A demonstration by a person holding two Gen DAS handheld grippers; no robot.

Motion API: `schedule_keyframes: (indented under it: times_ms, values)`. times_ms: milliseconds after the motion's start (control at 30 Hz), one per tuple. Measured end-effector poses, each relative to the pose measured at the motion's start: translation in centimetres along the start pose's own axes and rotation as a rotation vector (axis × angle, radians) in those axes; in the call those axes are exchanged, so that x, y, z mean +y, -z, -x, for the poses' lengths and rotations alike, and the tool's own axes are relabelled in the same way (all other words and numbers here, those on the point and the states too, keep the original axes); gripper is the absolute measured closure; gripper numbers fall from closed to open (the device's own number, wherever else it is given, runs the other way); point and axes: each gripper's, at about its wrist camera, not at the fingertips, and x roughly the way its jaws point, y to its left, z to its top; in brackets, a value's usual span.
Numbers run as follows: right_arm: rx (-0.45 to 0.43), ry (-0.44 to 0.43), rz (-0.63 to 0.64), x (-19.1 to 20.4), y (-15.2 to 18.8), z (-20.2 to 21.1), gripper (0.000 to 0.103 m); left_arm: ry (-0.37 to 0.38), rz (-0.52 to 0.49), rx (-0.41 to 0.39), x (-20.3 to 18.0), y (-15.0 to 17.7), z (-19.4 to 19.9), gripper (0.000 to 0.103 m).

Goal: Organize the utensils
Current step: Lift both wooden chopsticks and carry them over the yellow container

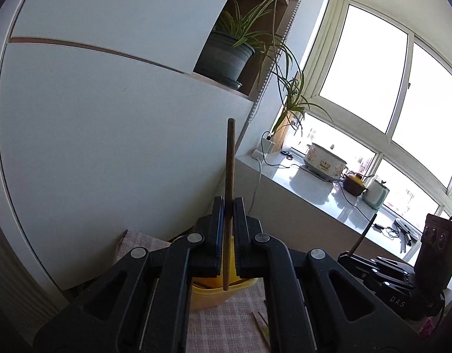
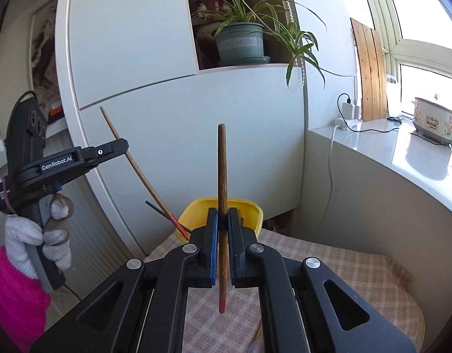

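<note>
Now each gripper pinches one chopstick and holds it upright. The left gripper (image 1: pixel 229 203) has its jaws pressed on a dark brown chopstick (image 1: pixel 229 158); its long axis is almost vertical, the blunt end points up and the lower tip hangs just over the rim of the yellow holder (image 1: pixel 208 294). From the right wrist view this same stick leans to the upper left, with its lower part going toward the holder. The right gripper (image 2: pixel 223 214) is closed on a second chopstick (image 2: pixel 222 170), also vertical. This one is brown and worn, with a flat top end and a red tip at the bottom, and the tip hangs over the checked cloth (image 2: pixel 329 264). Behind it the holder stands on the cloth near the white cabinet (image 2: pixel 196 132), and a black and red stick (image 2: pixel 170 219) rests slanted in it. More sticks (image 1: pixel 259 322) lie on the cloth, in front of the holder.
</note>
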Motion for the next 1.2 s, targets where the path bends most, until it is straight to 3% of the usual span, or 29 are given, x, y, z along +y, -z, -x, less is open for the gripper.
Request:
schedule_keyframes:
  times_ms: [500,733,1200]
  values:
    - [-0.068,0.012,-0.014,1.3,-3.4,-2.4,0.098,-0.079,-0.049,0.043,1.0,1.0,-4.6,0.099]
    - [-0.119,0.066,-0.017,1.2,-4.7,-3.8,0.098,-0.087,-0.045,0.065,1.6,1.8,-5.2,0.099]
    - [-0.074,0.103,-0.002,0.8,-3.4,-7.6,0.098,-0.082,-0.063,0.088,1.1,2.8,-5.5,0.1]
